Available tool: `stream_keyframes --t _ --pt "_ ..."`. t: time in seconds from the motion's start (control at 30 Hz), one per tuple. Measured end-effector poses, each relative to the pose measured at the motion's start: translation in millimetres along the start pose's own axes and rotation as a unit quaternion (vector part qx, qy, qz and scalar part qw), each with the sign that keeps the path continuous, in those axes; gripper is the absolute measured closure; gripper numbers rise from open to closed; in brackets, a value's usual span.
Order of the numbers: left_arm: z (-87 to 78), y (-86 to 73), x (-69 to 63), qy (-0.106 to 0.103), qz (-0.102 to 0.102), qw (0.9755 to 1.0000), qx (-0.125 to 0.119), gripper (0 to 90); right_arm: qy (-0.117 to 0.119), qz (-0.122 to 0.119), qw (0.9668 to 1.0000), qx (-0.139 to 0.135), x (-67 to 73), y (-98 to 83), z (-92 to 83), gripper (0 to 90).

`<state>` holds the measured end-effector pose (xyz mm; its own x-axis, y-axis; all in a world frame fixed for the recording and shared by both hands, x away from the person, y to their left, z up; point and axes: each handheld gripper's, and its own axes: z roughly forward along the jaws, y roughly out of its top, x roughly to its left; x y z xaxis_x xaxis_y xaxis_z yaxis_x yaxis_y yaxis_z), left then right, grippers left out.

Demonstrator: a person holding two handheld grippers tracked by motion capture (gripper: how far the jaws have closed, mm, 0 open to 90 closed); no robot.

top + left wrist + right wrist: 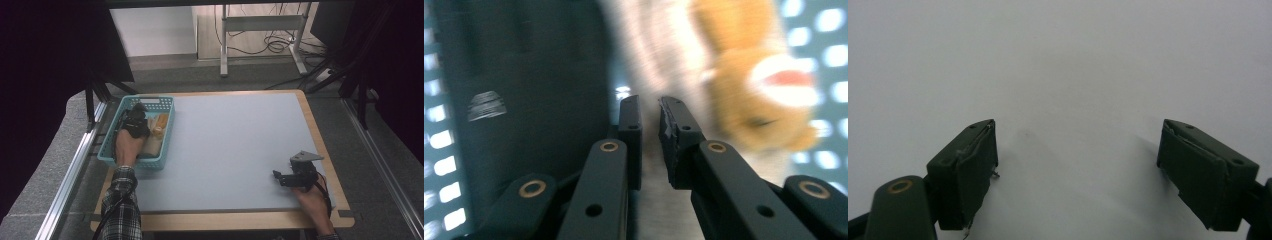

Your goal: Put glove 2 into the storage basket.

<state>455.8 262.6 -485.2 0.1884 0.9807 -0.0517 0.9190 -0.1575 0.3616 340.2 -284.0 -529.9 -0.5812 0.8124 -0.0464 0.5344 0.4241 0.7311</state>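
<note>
Basket (111,150), turquoise plastic with perforated walls, standing at the near-left corner of the pale grey table (235,145); all positions below are given relative to it. Inside the basket lie several items: a dark flat object (524,90) against one perforated wall, a pale, cream-coloured item (649,55) blurred beyond recognition, and an orange-yellow plush toy (754,85) with a white and red patch, next to the opposite wall. In the high view the plush toy (160,125) sits toward the basket's right side.

Left gripper (134,122): reaching down into the basket from its near rim, the hand and plaid sleeve (120,205) trailing back over that rim. In the left gripper view (650,107) the two black jaws stand almost together, a narrow slit between the pads, with nothing visibly clamped; the dark object lies just left of them and the plush toy just right. The gripper is closed and empty.

Right gripper (280,178): well apart from the basket, over the near-right part of the table, held low by the other hand. In the right gripper view (1078,165) its jaws stand wide apart over bare table surface, with nothing between them.
</note>
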Motion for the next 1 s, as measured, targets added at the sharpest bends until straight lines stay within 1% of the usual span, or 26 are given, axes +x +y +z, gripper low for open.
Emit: stream_keyframes --t 0.13,0.17,0.23,0.3,0.37,0.4,0.43,0.5,0.53,0.63,0.67,0.77,0.83,0.87,1.0 --pt "-0.2 4.4 -11.4 0.0 0.017 0.9999 0.001 81.9 0.0 -0.001 1.0 0.0 0.0 0.0 0.0 16.2" --pt "-1.0 4.8 -12.7 -0.005 0.018 0.9998 -0.001 82.1 0.0 -0.001 1.0 0.0 0.0 0.0 0.0 16.2" --pt "-2.2 4.4 -12.3 -0.02 0.015 0.9997 -0.006 82.5 0.0 -0.001 1.0 0.0 0.0 0.0 0.0 16.2" --pt "-0.8 3.2 -10.4 -0.019 0.011 0.9998 -0.001 82.2 0.0 -0.001 1.0 0.0 0.0 0.0 0.0 16.2" --pt "0.3 1.5 -7.6 -0.02 0.006 0.9998 -0.002 81.1 0.0 -0.001 1.0 0.0 0.0 0.0 0.0 16.2" --pt "-0.3 0.6 -5.9 -0.02 0.008 0.9998 -0.001 80.1 0.0 -0.001 1.0 0.0 0.0 0.0 0.0 16.2" --pt "-0.9 -0.2 -4.9 -0.018 0.009 0.9998 -0.003 78.1 0.0 -0.001 1.0 0.0 0.0 0.0 0.0 16.2" --pt "-3.4 -1.7 -3.0 -0.005 0.01 0.9999 -0.012 68.5 0.0 0.0 1.0 0.0 0.0 0.0 0.0 16.2" --pt "-4.8 -2.3 -2.0 -0.002 0.011 0.9998 -0.016 63.4 0.0 0.0 1.0 0.0 0.0 0.0 0.0 16.2" --pt "-10.3 -5.6 1.8 -0.001 0.005 0.9995 -0.031 55.1 0.0 -0.001 1.0 0.0 0.0 0.0 0.0 16.2" --pt "-12.6 -7.1 3.1 0.002 0.007 0.9992 -0.039 51.8 0.0 0.0 1.0 0.0 0.0 0.0 0.0 16.2" --pt "-17.0 -10.7 4.9 0.003 0.009 0.9986 -0.052 42.8 0.0 0.0 1.0 0.0 0.1 0.0 0.0 16.2" --pt "-19.1 -12.7 5.9 0.001 0.007 0.9983 -0.058 38.3 0.0 0.0 1.0 0.0 0.1 0.0 0.0 16.2" --pt "-20.6 -13.8 7.0 0.001 0.008 0.9979 -0.064 35.9 0.0 0.0 1.0 0.0 0.1 0.0 0.0 16.2" --pt "-24.9 -17.2 10.0 -0.01 0.005 0.9968 -0.079 28.8 0.0 0.0 1.0 0.0 0.1 0.0 0.0 16.2"
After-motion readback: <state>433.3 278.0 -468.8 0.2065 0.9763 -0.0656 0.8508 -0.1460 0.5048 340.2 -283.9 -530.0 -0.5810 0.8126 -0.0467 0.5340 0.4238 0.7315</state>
